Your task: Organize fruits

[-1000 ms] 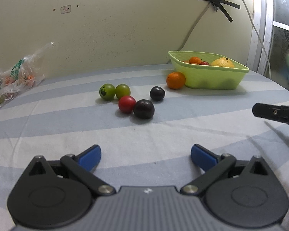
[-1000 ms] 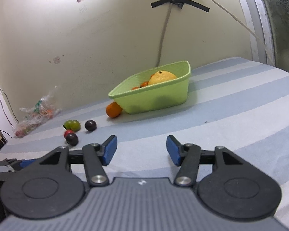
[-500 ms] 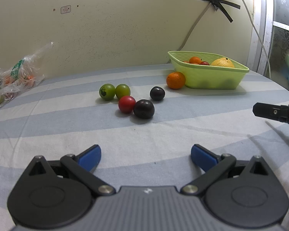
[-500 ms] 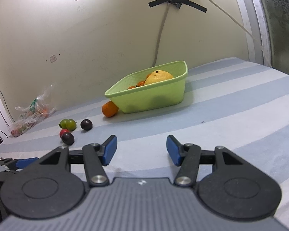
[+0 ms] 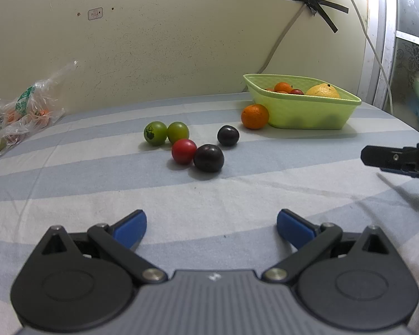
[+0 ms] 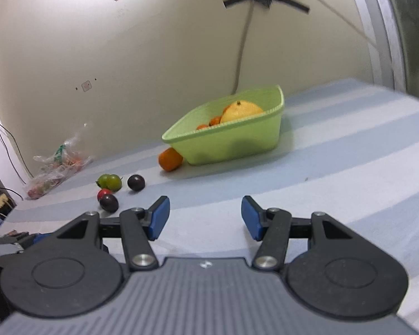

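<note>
A green basket (image 5: 307, 113) (image 6: 237, 142) holds a yellow citrus (image 5: 322, 91) and small oranges. An orange (image 5: 254, 116) (image 6: 169, 159) lies against its left side. On the striped cloth lie two green fruits (image 5: 166, 132) (image 6: 109, 181), a red fruit (image 5: 183, 151) (image 6: 103, 194) and two dark plums (image 5: 208, 158) (image 5: 228, 135) (image 6: 109, 203) (image 6: 136, 182). My left gripper (image 5: 211, 227) is open and empty, well short of the fruits. My right gripper (image 6: 206, 217) is open and empty, facing the basket; one finger shows in the left wrist view (image 5: 396, 159).
A clear plastic bag of fruit (image 5: 16, 117) (image 6: 56, 167) lies at the far left by the wall. A cable taped to the wall (image 5: 282, 39) hangs behind the basket. A window frame (image 5: 377, 42) stands at the right. The striped cloth (image 5: 97, 189) covers the table.
The right gripper has turned right and tilted, so the basket and fruits shift rightward in its view. The left gripper has not moved. Both stay open.
</note>
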{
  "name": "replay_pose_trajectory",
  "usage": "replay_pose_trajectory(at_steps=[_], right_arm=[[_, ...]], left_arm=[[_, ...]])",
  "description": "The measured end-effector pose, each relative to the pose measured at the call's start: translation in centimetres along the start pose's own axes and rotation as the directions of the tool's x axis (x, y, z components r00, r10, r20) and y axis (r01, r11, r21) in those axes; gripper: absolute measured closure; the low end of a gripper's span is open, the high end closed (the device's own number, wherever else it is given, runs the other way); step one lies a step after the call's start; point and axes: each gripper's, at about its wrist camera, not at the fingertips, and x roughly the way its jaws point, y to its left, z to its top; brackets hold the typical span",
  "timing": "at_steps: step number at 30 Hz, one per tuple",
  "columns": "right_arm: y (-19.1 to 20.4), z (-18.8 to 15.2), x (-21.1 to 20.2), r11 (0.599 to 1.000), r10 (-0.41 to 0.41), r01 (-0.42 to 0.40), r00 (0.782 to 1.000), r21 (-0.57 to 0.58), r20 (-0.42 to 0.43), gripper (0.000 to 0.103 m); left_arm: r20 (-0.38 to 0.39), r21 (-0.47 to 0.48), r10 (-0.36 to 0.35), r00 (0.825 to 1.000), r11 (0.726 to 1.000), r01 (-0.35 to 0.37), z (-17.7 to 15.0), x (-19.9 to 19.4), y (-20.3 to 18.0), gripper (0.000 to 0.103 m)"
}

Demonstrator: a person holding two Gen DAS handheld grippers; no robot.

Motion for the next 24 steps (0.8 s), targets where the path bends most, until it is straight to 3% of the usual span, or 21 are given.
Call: replay_pose_trajectory(at_steps=[3,10,20,24], right_arm=[[-0.2,0.0,0.3,0.999,0.032,-0.032,0.999,0.016,-0.028,0.044],[1.6,-0.4,0.2,0.994,0.065,-0.068,0.997,-0.086,-0.035,0.044],[1.6,-0.3,0.7,0.994,0.084,-0.089,0.994,-0.07,-0.065,0.043],[2.0,-0.5,0.3,0.992,0.078,-0.082,0.996,-0.095,-0.046,0.038]], left_arm=[[0.0,0.0,0.0,1.0,1.0,0.0,0.0,0.0,0.0,0.0],[0.0,0.002,0.003,1.0,1.0,-0.003,0.0,0.0,0.0,0.0],[0.016,-0.09,-0.001,1.0,0.996,0.002,-0.5,-1.0,0.7,0.0],[0.024,-0.112,-0.009,1.0,0.994,0.011,-0.6,-1.2,0.9,0.0]])
